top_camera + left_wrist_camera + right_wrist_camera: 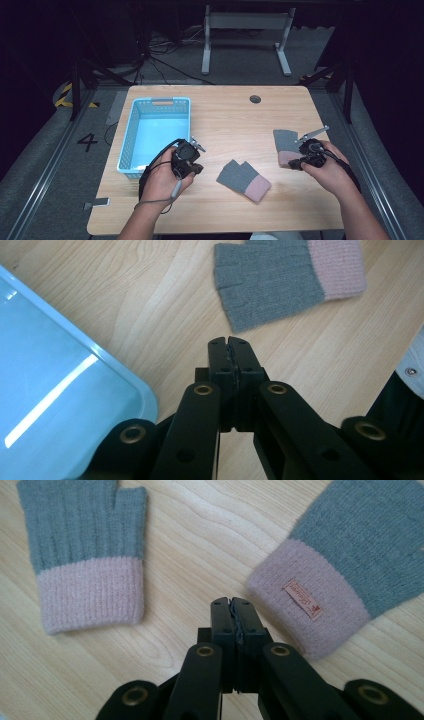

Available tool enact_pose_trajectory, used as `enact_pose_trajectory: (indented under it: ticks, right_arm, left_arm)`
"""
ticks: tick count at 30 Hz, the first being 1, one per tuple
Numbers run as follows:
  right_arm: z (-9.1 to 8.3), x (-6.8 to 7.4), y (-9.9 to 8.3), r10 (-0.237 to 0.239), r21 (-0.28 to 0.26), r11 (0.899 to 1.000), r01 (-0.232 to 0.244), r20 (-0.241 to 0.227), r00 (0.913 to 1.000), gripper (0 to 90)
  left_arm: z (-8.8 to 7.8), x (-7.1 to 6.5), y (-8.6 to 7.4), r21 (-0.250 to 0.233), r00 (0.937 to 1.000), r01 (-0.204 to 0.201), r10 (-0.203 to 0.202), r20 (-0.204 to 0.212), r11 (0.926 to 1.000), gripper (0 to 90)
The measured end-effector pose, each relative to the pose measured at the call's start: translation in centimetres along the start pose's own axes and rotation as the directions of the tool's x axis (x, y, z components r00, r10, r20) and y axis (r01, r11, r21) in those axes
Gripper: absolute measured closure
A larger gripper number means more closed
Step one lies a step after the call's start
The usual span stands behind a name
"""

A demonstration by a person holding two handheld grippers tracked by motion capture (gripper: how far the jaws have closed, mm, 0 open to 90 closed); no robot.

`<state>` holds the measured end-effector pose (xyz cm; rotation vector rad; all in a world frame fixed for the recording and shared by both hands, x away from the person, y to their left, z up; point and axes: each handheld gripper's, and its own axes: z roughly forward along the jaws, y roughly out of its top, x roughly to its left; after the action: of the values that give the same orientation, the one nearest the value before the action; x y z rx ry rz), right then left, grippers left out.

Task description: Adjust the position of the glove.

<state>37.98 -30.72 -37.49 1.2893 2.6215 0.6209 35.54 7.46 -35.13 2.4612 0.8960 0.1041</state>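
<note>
Holding both claws pinched together with nothing between them, I have each one low over the bench (225, 115). My left claw (230, 342) has its two black tips pressed flat against each other above bare wood, and my right claw (233, 602) is closed the same way, empty.

From the left claw, one glove (280, 282) lies ahead and a little to the right, flat on the wood and apart from the tips, grey fingers toward the claw and pink cuff turned away to the right. The basket (75, 380) sits just to the left of that claw, its pale blue floor and rounded corner close beside the jaws, not touching them. From above, the left hand (165, 180) carries this claw between the basket and that glove.

From the right claw, the second glove (350, 560) lies just ahead to the right, its pink cuff nearest the tips and carrying a small label (303, 599); the cuff edge is very close to the right-hand tip, and I cannot tell whether they touch. The first glove shows again here, ahead and to the left of this claw, well clear of it, cuff toward the claw and thumb pointing away. From above, the right hand (325, 167) holds its claw at the near end of the second glove, partly covering the cuff.

The two gloves lie apart from each other, with bare wood between them, and both are outside the basket.
</note>
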Motion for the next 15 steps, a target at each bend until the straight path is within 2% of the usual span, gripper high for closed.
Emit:
enact_pose_trajectory:
  ticks: [7, 10, 13, 15]
  right_arm:
    - [-0.5, 0.5, -0.2, -0.01, -0.011, 1.0, 0.01, -0.011, 0.9999, 90.0]
    - [-0.5, 0.9, -0.3, -0.035, -0.008, 0.999, 0.035, -0.038, 0.9987, 90.0]
    - [-0.2, 1.8, -0.2, -0.088, 0.001, 0.996, 0.088, -0.059, 0.9944, 90.0]
    - [-0.1, 2.1, -0.2, -0.091, -0.001, 0.996, 0.091, -0.063, 0.9939, 90.0]
  left_arm:
    - [0.1, -0.3, 0.4, 0.005, 0.9999, -0.01, 0.01, 0.007, 0.9999, 90.0]
    - [0.3, -0.4, 0.6, 0.009, 0.9997, -0.02, 0.02, 0.015, 0.9998, 90.0]
    - [0.5, -0.5, 0.7, 0.01, 0.9994, -0.026, 0.026, 0.022, 0.9996, 90.0]
    - [0.7, -0.7, 0.9, 0.01, 0.9991, -0.028, 0.028, 0.031, 0.9995, 90.0]
